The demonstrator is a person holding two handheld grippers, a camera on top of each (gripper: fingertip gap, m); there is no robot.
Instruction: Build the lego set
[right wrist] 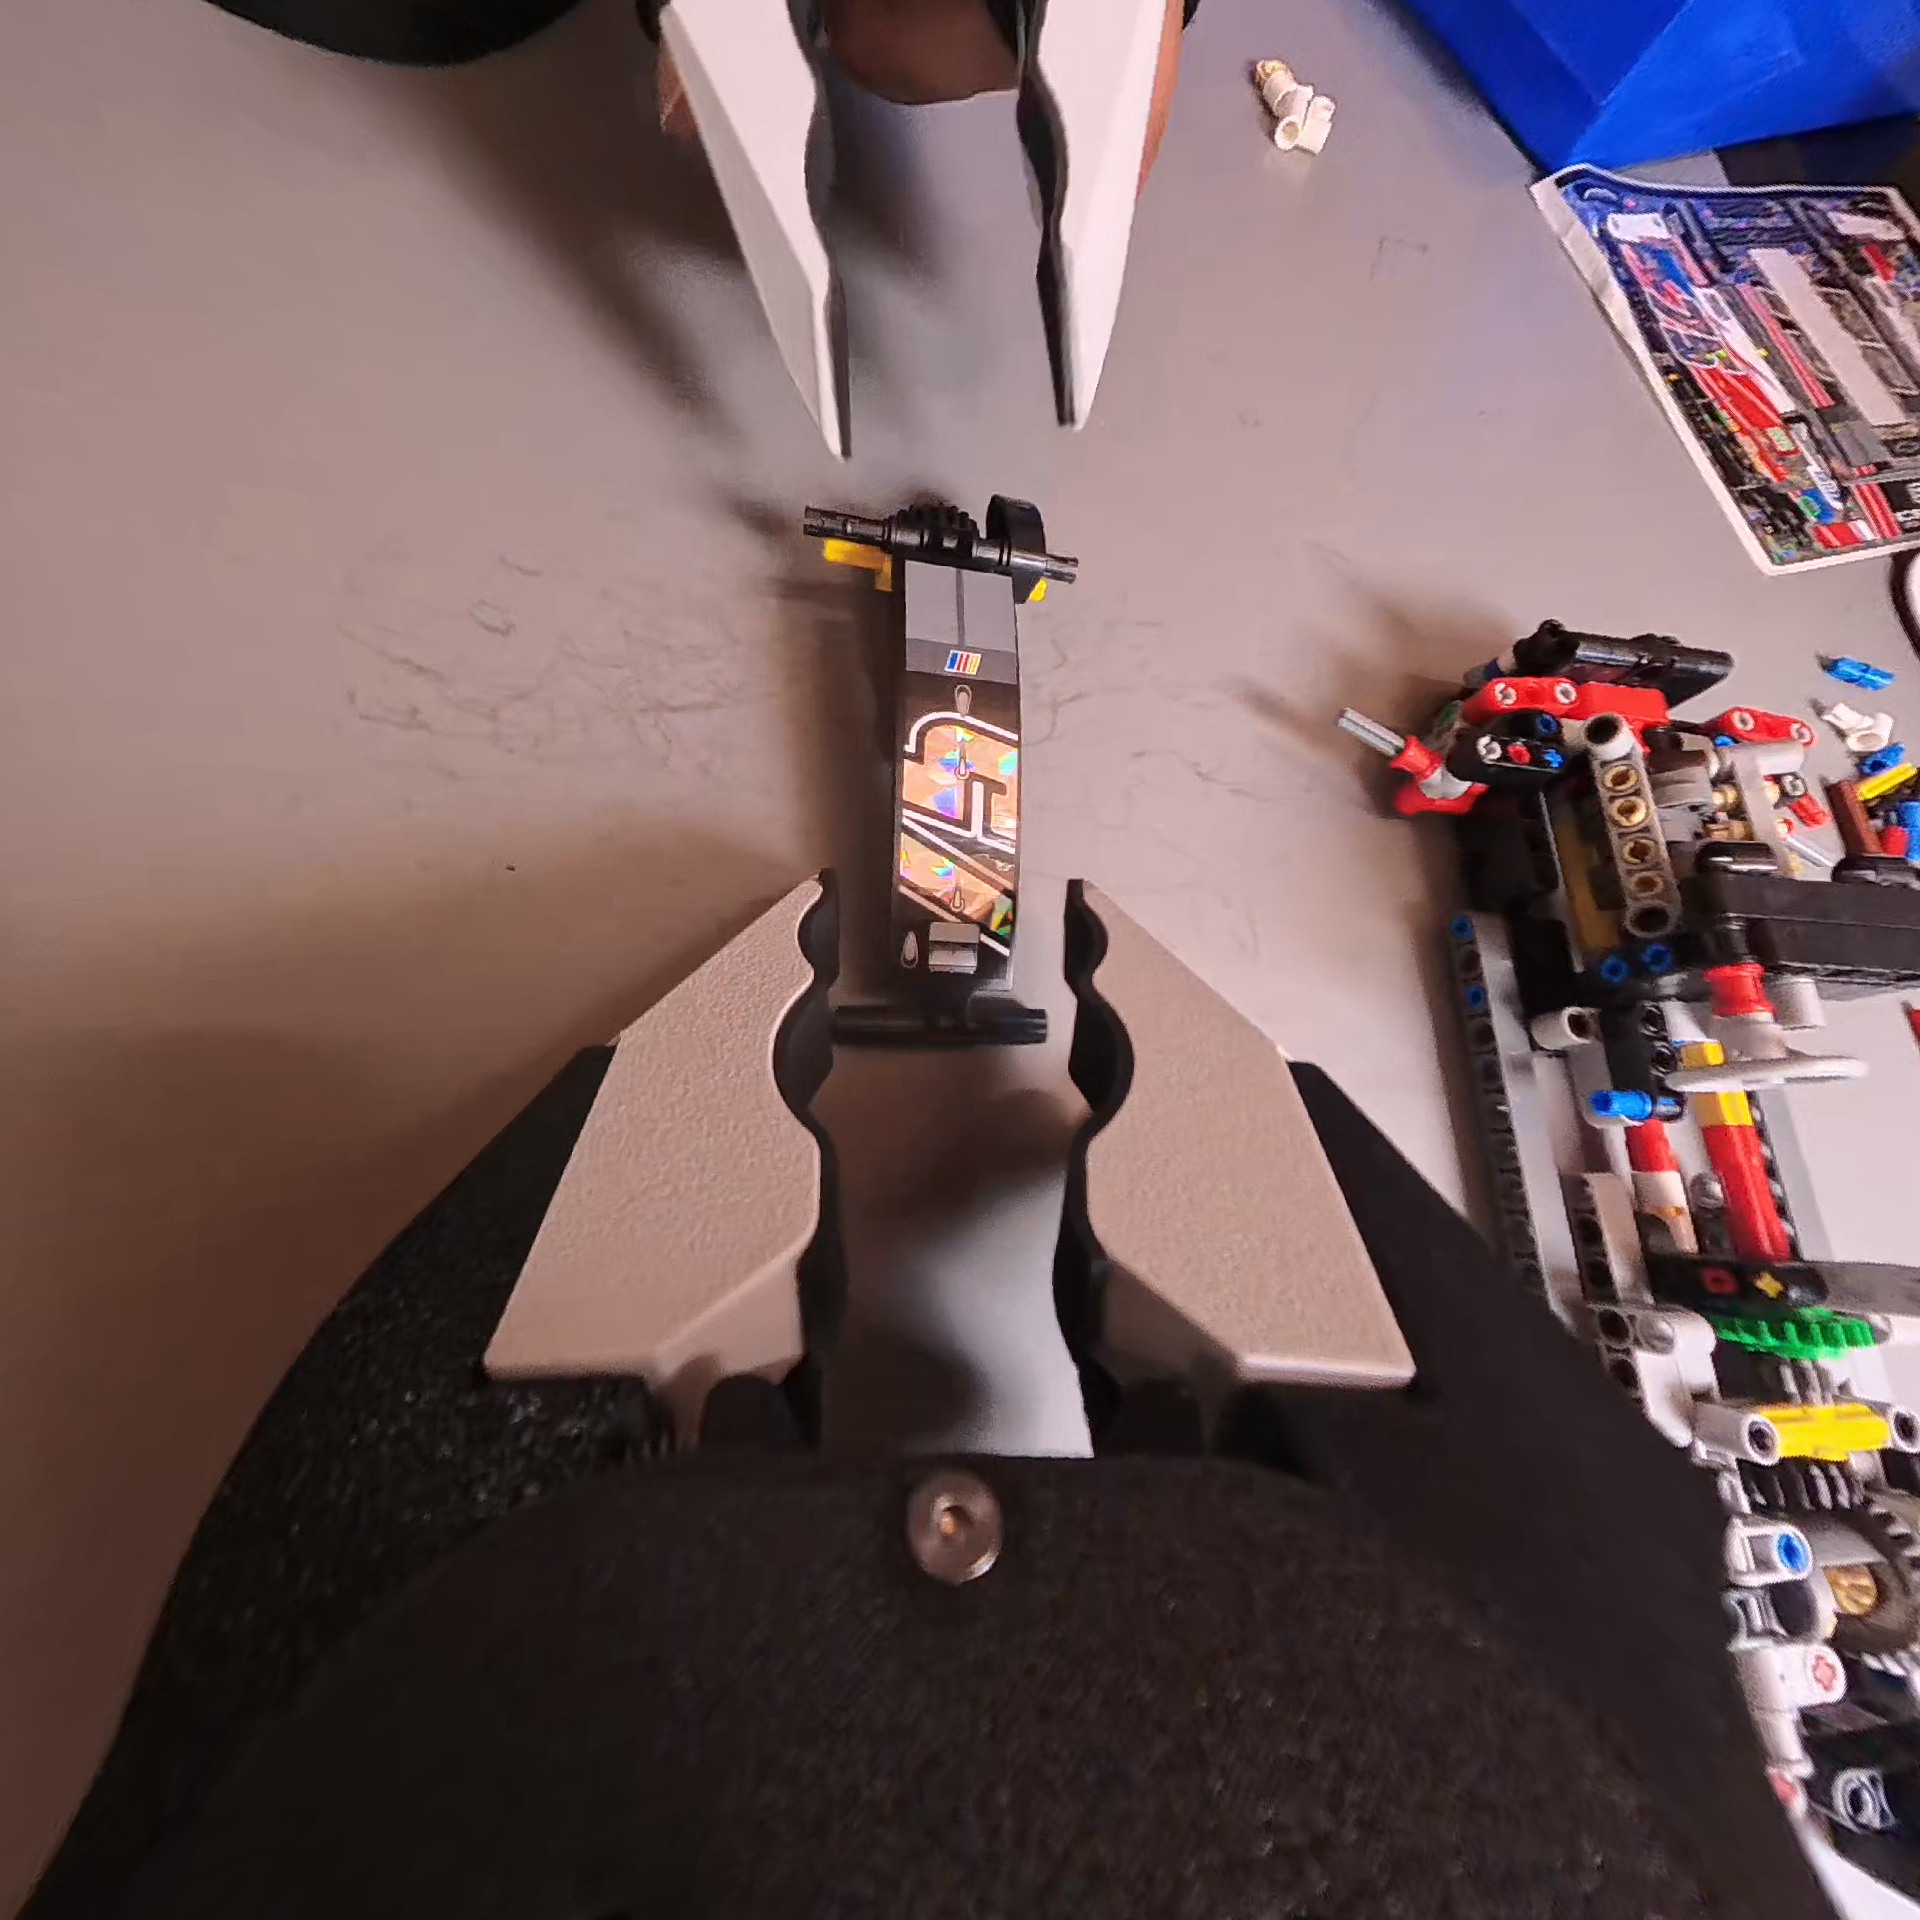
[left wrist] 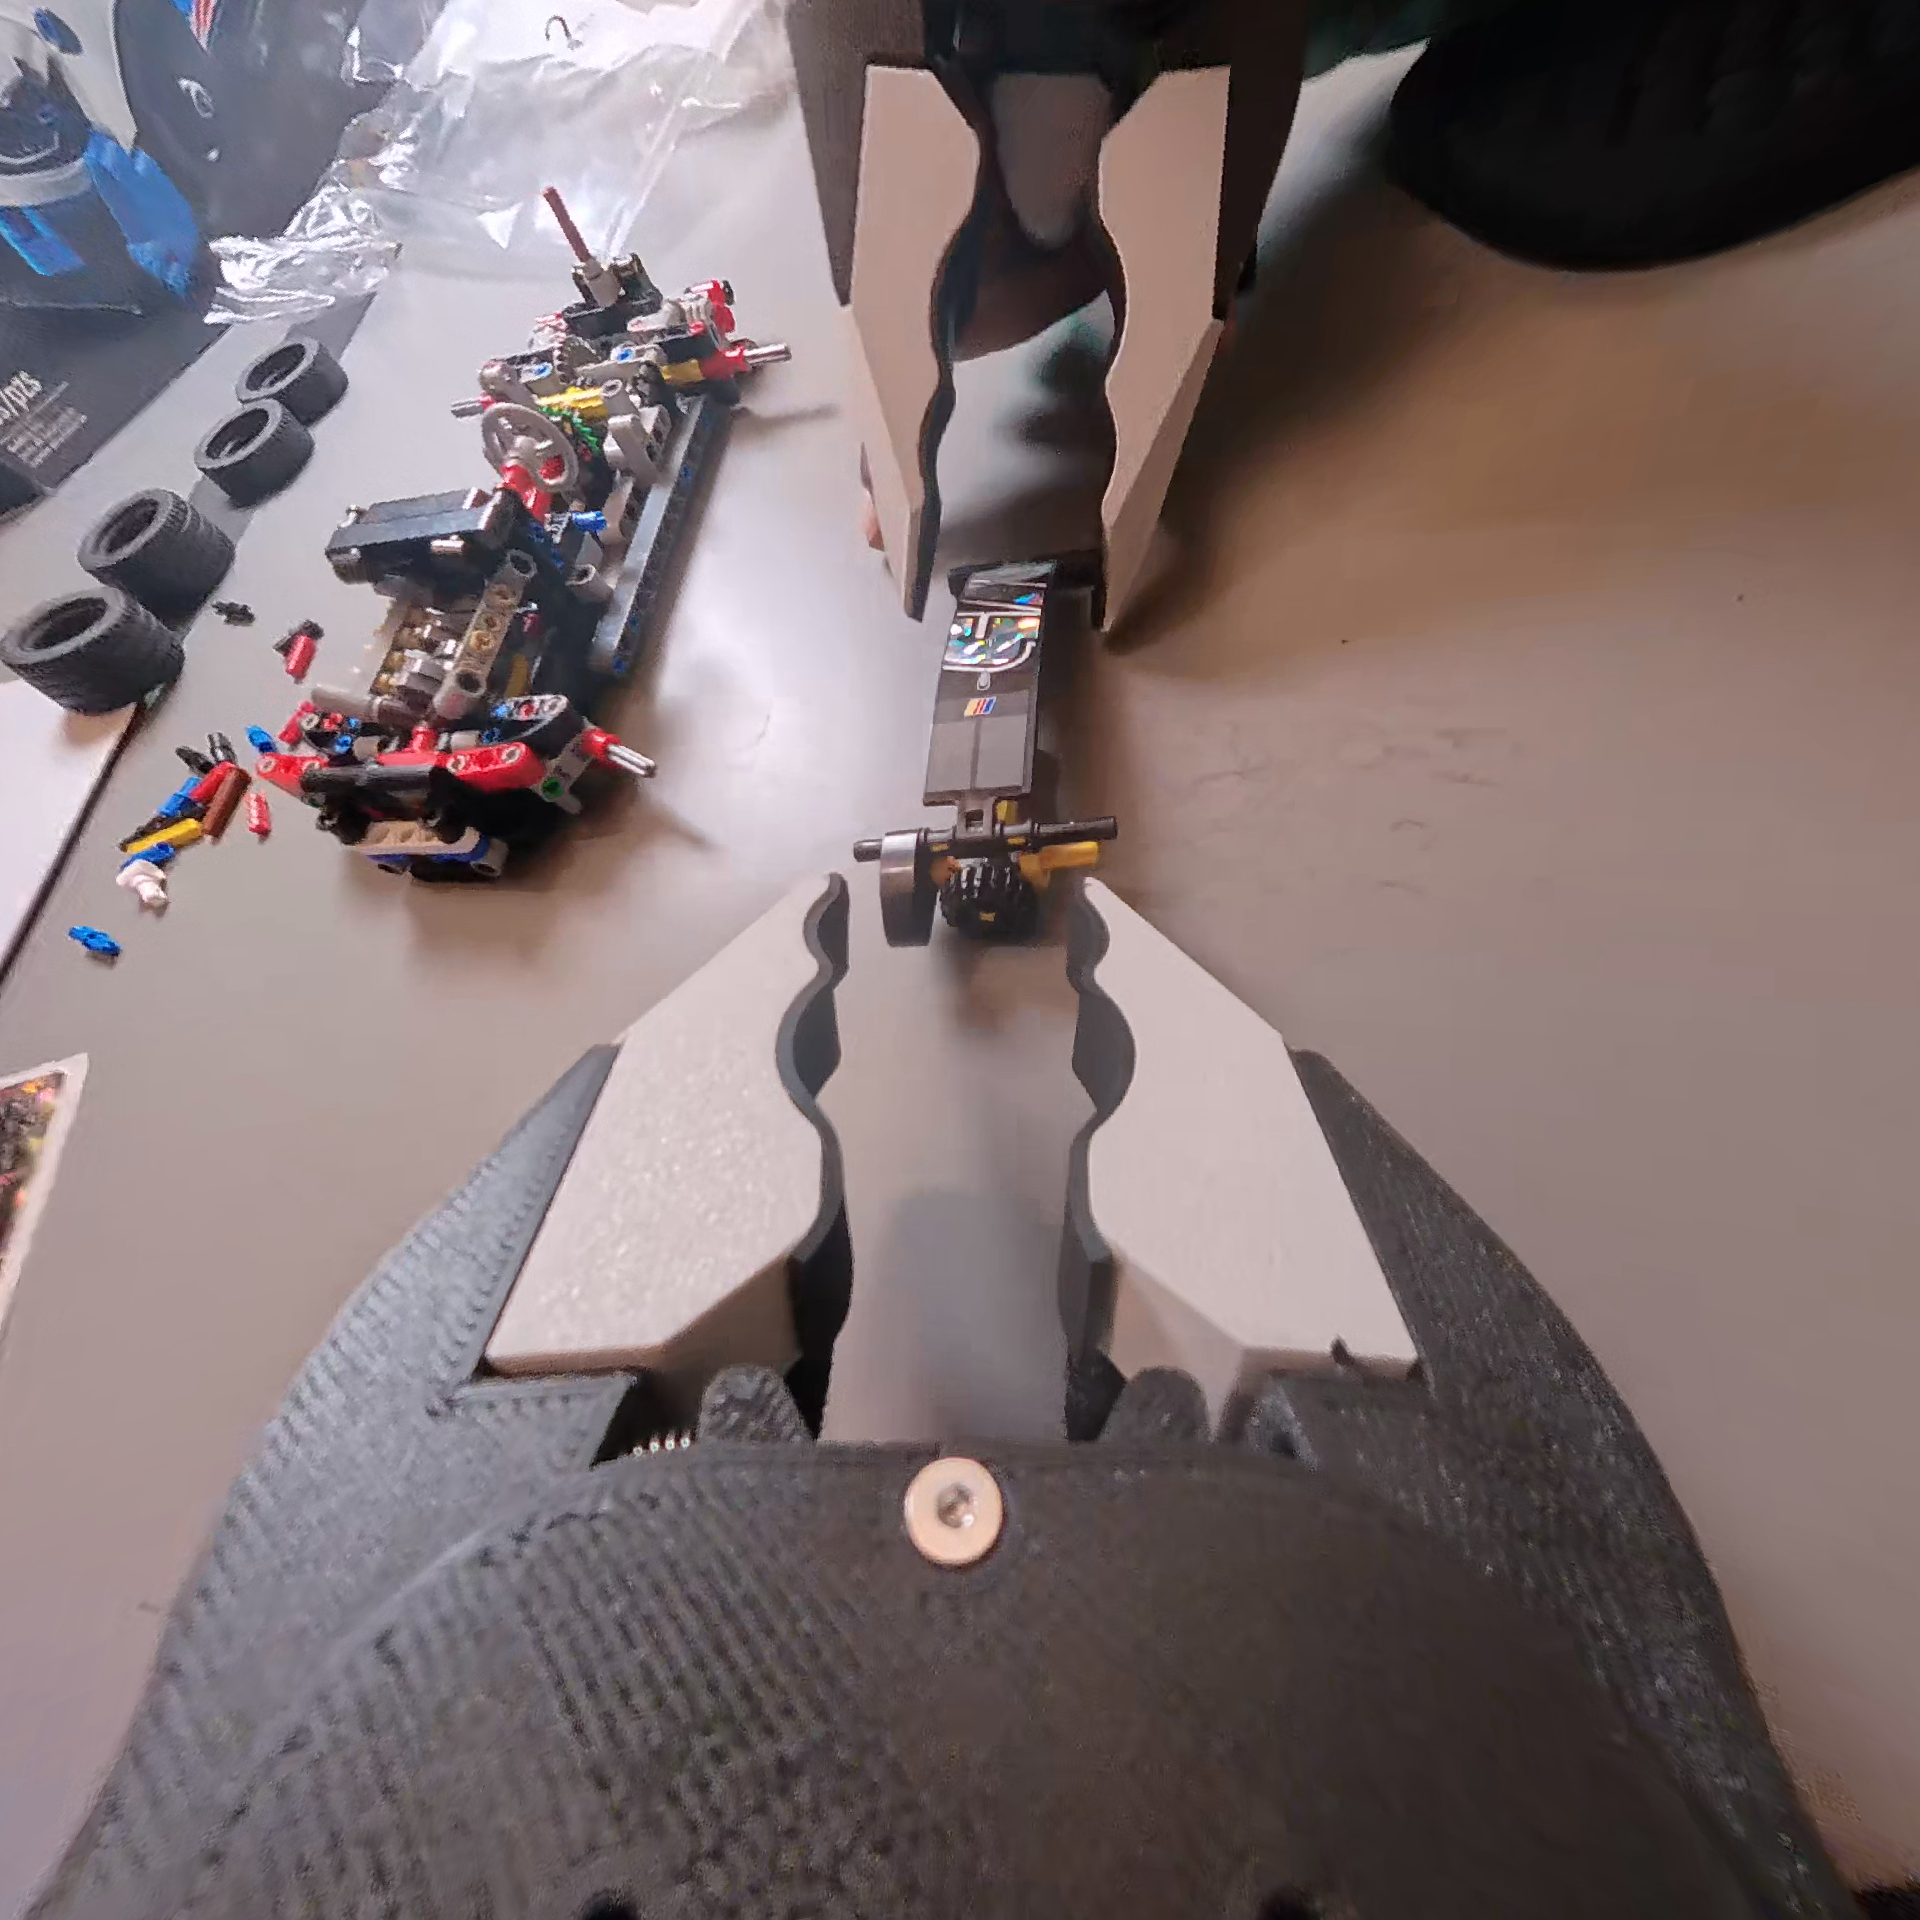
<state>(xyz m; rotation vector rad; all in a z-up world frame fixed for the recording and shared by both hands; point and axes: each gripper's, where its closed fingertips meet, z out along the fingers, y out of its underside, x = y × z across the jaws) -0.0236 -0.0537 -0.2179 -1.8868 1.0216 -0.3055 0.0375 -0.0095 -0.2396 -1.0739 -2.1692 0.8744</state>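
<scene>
A long black panel piece [left wrist: 992, 686] with a shiny sticker lies flat on the table between the two grippers. At one end it carries a black axle with a gear, a grey wheel and yellow connectors [left wrist: 982, 852]. My left gripper [left wrist: 956, 904] is open, its tips on either side of that axle end, not touching. My right gripper [right wrist: 948, 914] is open with its tips on either side of the panel's [right wrist: 956, 790] other end. Each gripper shows in the other's view: the right one [left wrist: 1003, 608], the left one [right wrist: 956, 436]. The half-built car chassis [left wrist: 520, 582] lies on the table.
Several black tyres [left wrist: 156, 540] and small loose pieces [left wrist: 208, 800] lie left of the chassis. Clear plastic bags [left wrist: 499, 114] and the set's box [left wrist: 83, 208] are at the back. An instruction booklet [right wrist: 1766, 364] and a blue bin [right wrist: 1683, 73] are in the right wrist view. About 9 cm separates my left fingertips from my right.
</scene>
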